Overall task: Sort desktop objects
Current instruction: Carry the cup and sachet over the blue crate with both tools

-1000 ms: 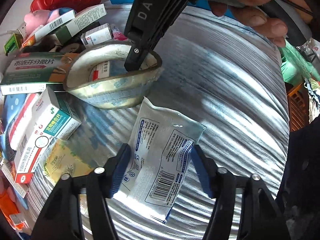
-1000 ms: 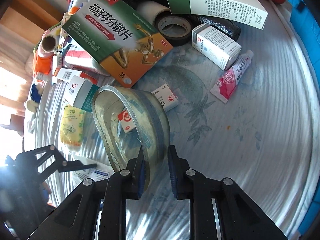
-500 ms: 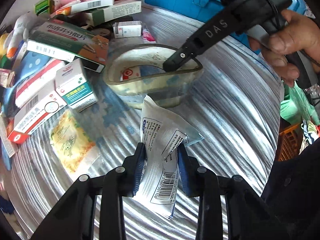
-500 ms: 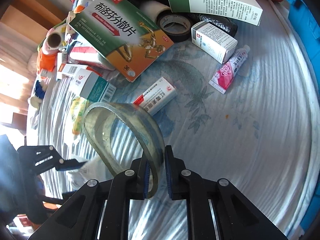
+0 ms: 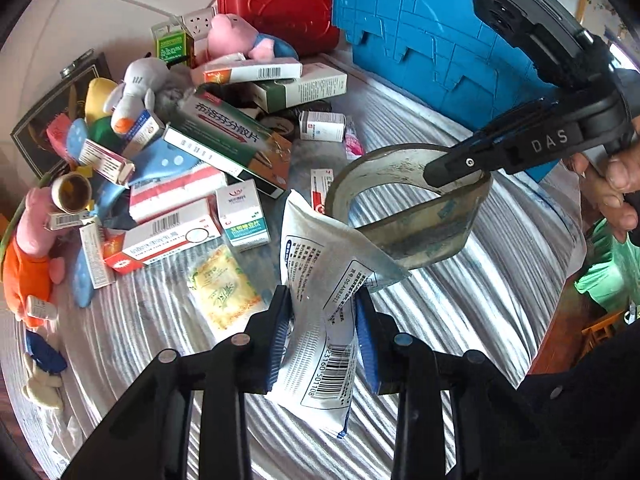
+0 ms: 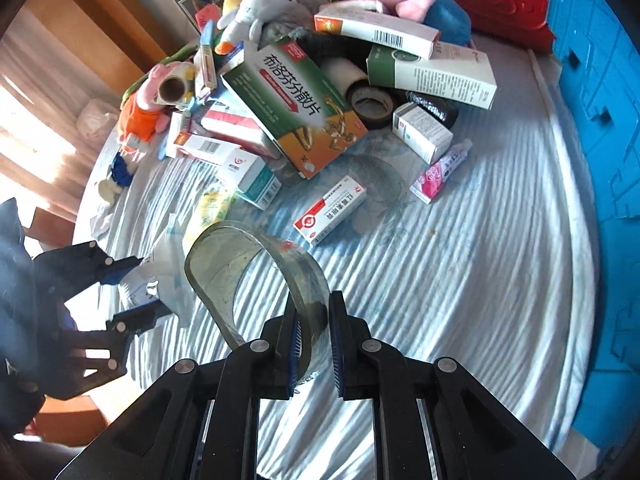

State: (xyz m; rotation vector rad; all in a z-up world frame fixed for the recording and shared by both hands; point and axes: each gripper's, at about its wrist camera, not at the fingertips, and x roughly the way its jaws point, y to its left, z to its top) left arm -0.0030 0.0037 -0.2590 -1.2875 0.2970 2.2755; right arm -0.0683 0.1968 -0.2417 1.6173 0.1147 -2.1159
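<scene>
My left gripper (image 5: 322,336) is shut on a white printed pouch with a barcode (image 5: 320,280) and holds it above the striped tablecloth. The pouch also shows in the right wrist view (image 6: 160,276), at the left, between the left gripper's fingers (image 6: 120,268). My right gripper (image 6: 314,340) is shut on the wall of a large clear tape roll (image 6: 256,272) and holds it lifted. In the left wrist view the tape roll (image 5: 416,220) hangs from the right gripper (image 5: 452,168) just behind the pouch.
A heap of medicine boxes, including a large green-orange box (image 6: 296,108), plush toys (image 5: 132,88), black tape rolls (image 6: 370,106) and a pink tube (image 6: 440,172), covers the far left. A red-white small box (image 6: 330,210) lies loose. A blue crate (image 5: 432,40) and red case (image 5: 284,8) stand behind.
My left gripper closed on the pouch and lifted it off the cloth. My right gripper raised the tape roll off the small red-white box and drew it back from the pile.
</scene>
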